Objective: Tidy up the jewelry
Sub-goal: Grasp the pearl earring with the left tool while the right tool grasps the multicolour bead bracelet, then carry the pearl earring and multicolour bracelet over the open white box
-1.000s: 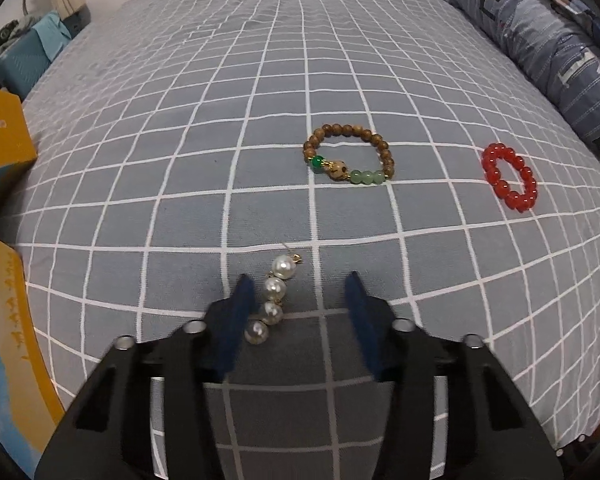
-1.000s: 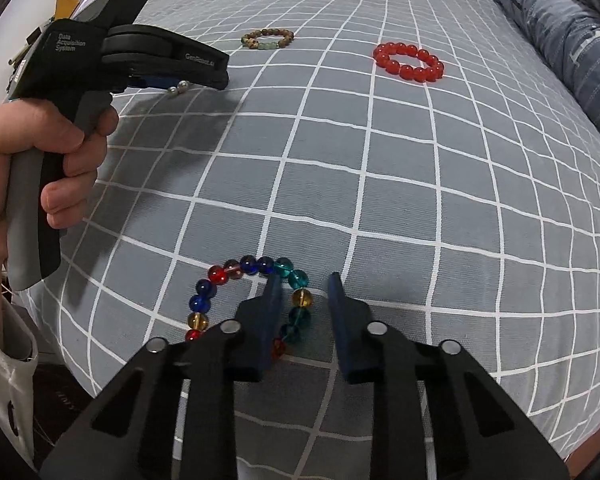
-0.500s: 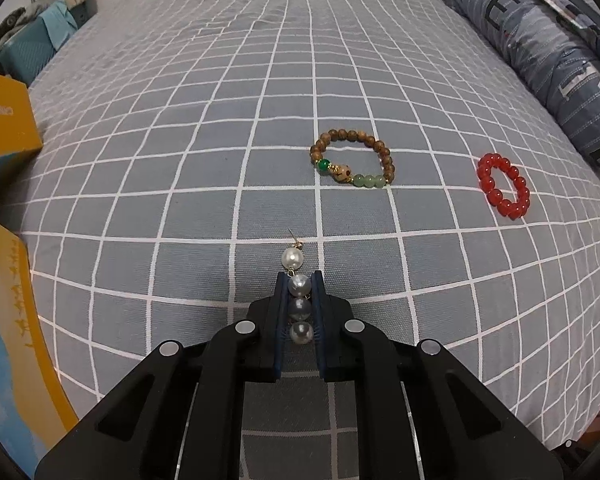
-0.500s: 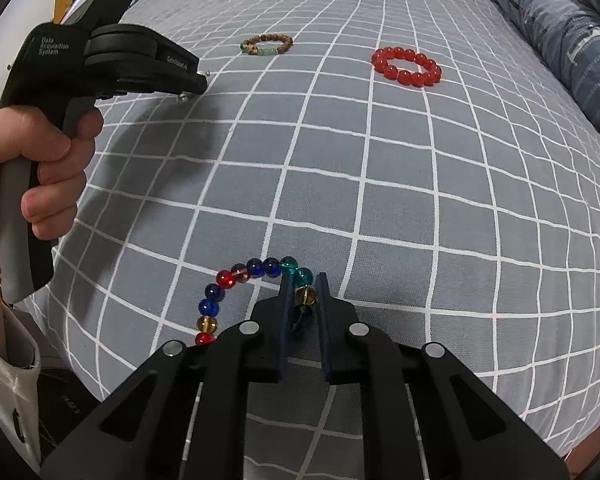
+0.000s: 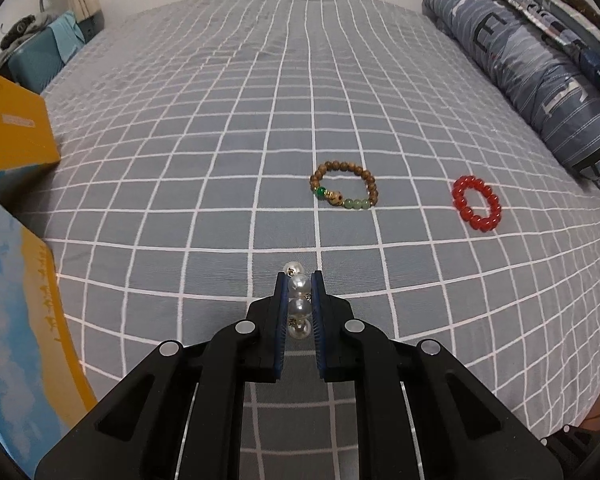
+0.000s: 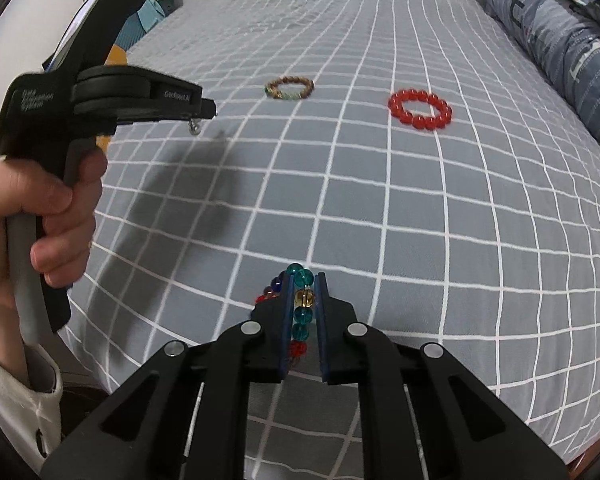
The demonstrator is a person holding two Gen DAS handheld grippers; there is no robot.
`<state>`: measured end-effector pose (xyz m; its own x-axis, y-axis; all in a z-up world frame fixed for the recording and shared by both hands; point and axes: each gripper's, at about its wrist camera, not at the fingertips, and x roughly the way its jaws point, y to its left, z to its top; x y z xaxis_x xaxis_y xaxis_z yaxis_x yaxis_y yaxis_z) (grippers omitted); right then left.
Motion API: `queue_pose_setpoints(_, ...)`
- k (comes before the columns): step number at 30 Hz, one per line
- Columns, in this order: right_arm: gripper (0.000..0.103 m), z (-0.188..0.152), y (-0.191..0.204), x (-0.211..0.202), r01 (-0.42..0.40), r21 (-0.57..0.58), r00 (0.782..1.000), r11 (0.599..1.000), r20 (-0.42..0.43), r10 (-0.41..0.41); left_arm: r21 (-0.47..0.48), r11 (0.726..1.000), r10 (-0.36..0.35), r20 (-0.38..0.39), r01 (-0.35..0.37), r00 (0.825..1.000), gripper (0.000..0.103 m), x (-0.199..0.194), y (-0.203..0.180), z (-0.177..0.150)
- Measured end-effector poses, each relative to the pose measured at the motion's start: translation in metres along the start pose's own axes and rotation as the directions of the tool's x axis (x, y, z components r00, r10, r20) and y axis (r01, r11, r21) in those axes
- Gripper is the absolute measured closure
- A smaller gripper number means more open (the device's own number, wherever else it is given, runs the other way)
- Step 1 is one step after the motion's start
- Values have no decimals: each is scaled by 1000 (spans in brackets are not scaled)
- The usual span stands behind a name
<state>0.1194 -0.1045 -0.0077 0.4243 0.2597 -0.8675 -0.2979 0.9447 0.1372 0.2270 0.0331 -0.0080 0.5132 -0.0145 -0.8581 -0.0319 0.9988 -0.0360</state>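
My left gripper (image 5: 299, 280) is shut on a short pearl strand (image 5: 300, 306) and holds it above the grey checked bedspread. From the right wrist view the left gripper (image 6: 210, 109) hangs in the air with a pearl (image 6: 195, 129) dangling under it. My right gripper (image 6: 303, 280) is shut on a multicoloured glass bead bracelet (image 6: 302, 300), lifted off the bed. A brown wooden bead bracelet with green beads (image 5: 343, 186) (image 6: 289, 88) and a red bead bracelet (image 5: 477, 209) (image 6: 420, 109) lie flat on the bed farther ahead.
Yellow and blue boxes (image 5: 16, 148) (image 5: 24, 340) stand at the left edge of the bed. A striped blue pillow (image 5: 540, 80) (image 6: 560, 52) lies along the right side. The bedspread (image 5: 220, 120) stretches far ahead.
Both grippers closed on their pieces, the left on the pearls and the right on the multicoloured bracelet. Both then rose from the bed with them.
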Motion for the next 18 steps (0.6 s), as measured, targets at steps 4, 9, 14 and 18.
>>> queue_pose_setpoints(4, 94, 5, 4, -8, -20, 3, 999, 1000, 30, 19, -3, 1000, 0, 23, 0, 1000, 92, -15, 6, -1)
queue_pose_setpoints(9, 94, 14, 11, -16, -34, -4, 997, 999, 68, 34, -17, 1000, 0, 65, 1, 998, 92, -37, 12, -4)
queue_pose_setpoints(14, 94, 26, 19, -25, -38, -8, 993, 999, 114, 38, -25, 1000, 7, 106, -5, 994, 92, -57, 18, -9)
queue_pose_setpoints(18, 94, 36, 24, -33, -9, -9, 986, 1000, 164, 11, -22, 999, 26, 139, -23, 990, 92, -73, 20, -13)
